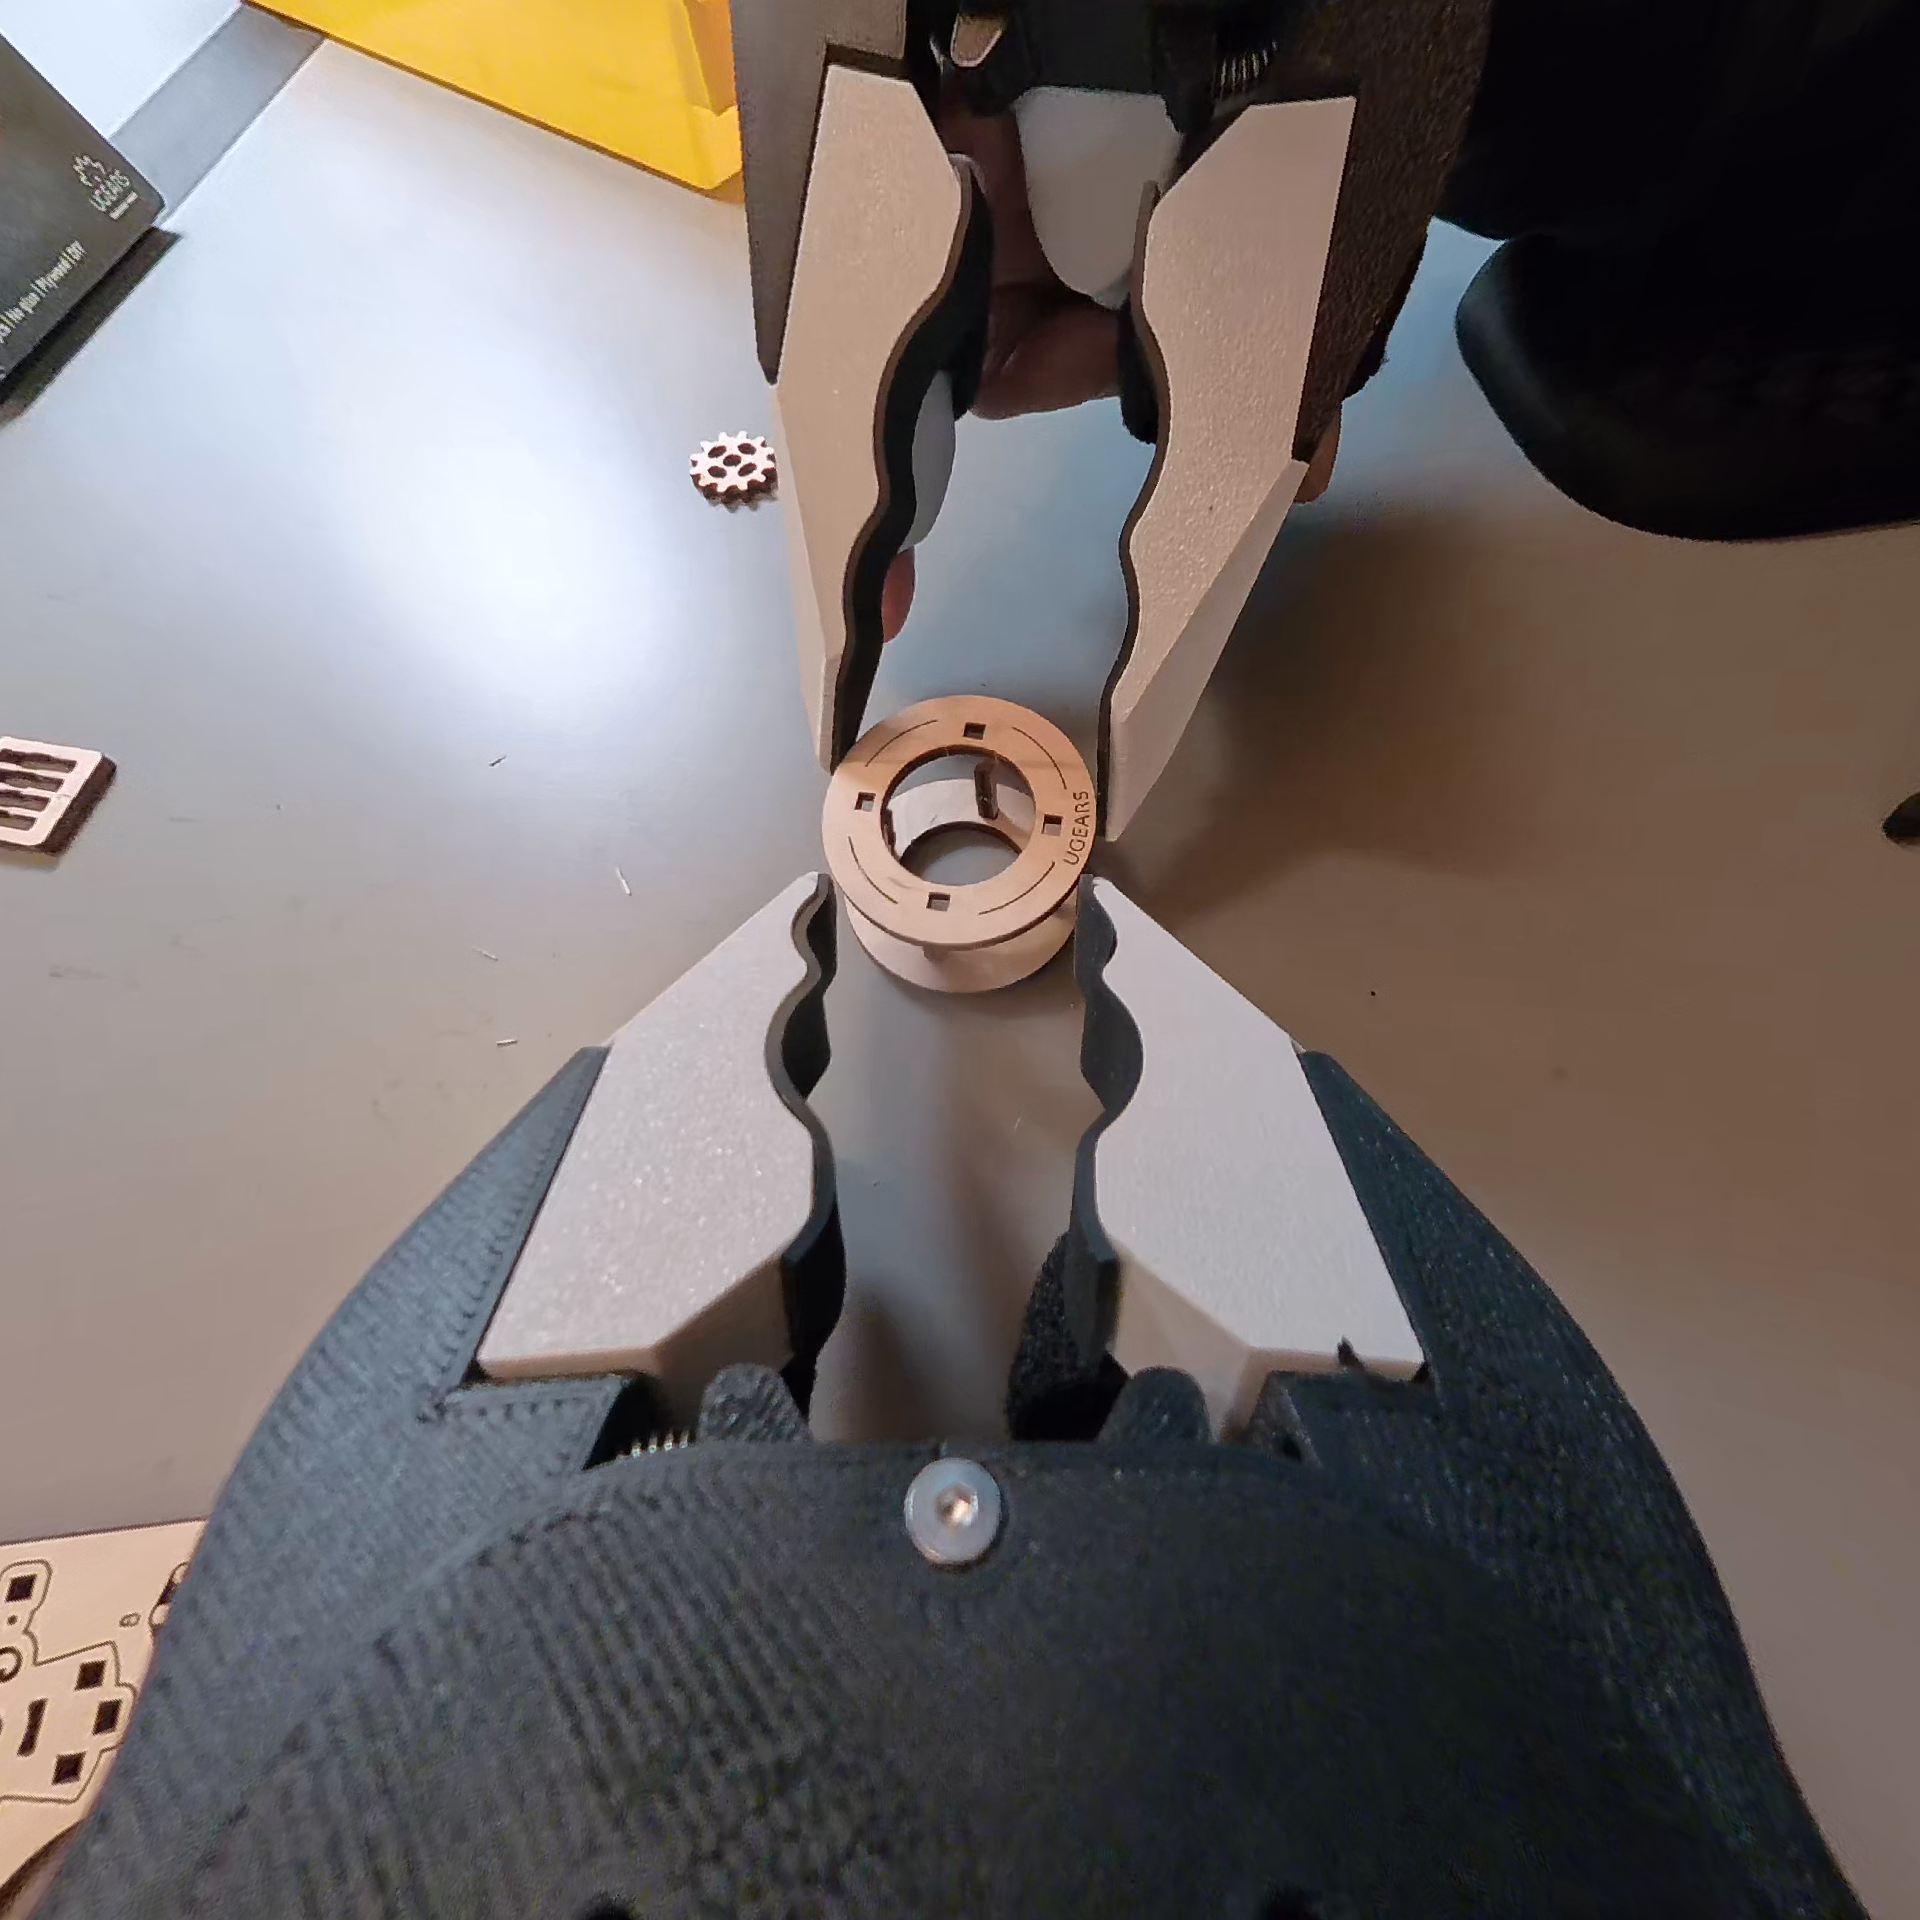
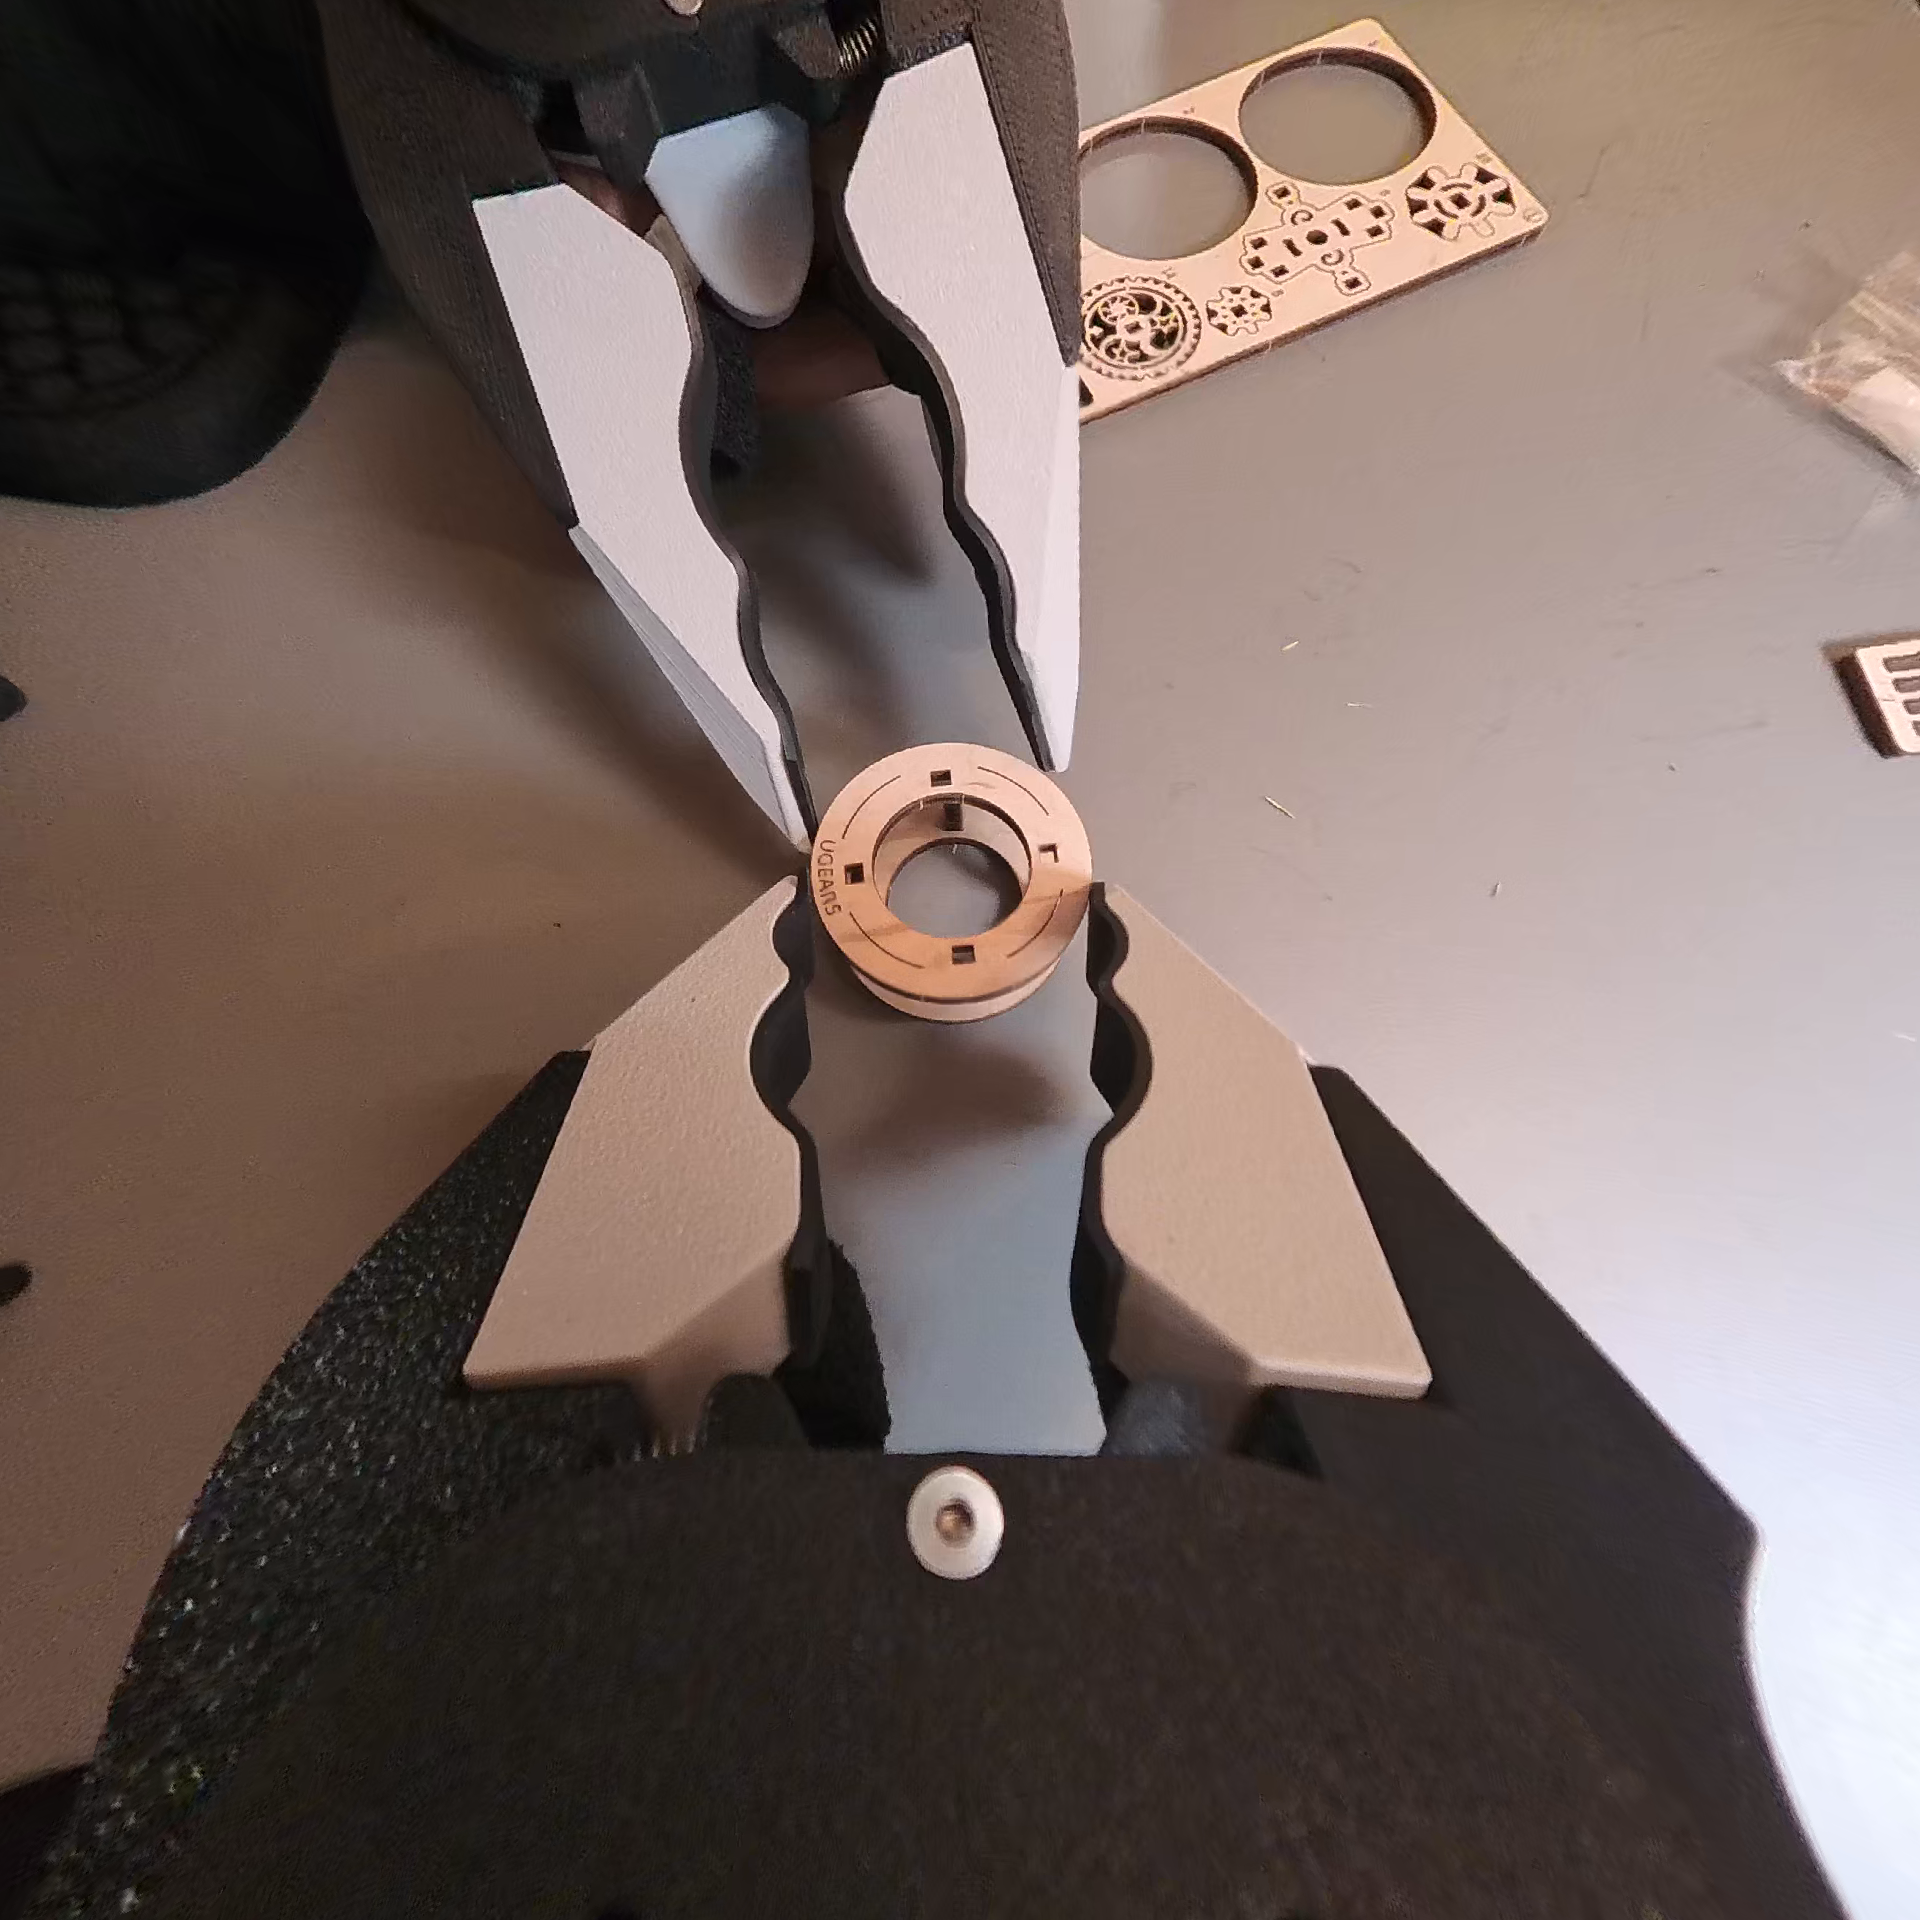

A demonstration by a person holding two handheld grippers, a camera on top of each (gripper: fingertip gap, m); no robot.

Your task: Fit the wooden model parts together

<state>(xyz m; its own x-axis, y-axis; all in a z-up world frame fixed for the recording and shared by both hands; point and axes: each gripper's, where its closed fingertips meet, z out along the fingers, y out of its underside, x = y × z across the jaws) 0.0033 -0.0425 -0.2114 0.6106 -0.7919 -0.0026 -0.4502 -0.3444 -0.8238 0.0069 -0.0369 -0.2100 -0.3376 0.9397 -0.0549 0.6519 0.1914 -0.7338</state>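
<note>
Wooden spool (image 1: 956, 844), bracketed on table (image 1: 416, 727) by left gripper (image 1: 951, 883) and right gripper (image 2: 951, 894), both spread and unclamped: liable to be skewed if squeezed unevenly.

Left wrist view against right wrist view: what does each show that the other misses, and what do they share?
Only the left wrist view shows a loose small wooden gear on the table, a yellow box at the far edge and a dark booklet.

Only the right wrist view shows the whole wooden parts sheet with its two round cut-outs, and a clear plastic bag.

Both show the wooden ring assembly standing on the grey table, with the left tool and right tool meeting at it from opposite sides, their tips close beside its rim, and a slotted wooden piece.
</note>
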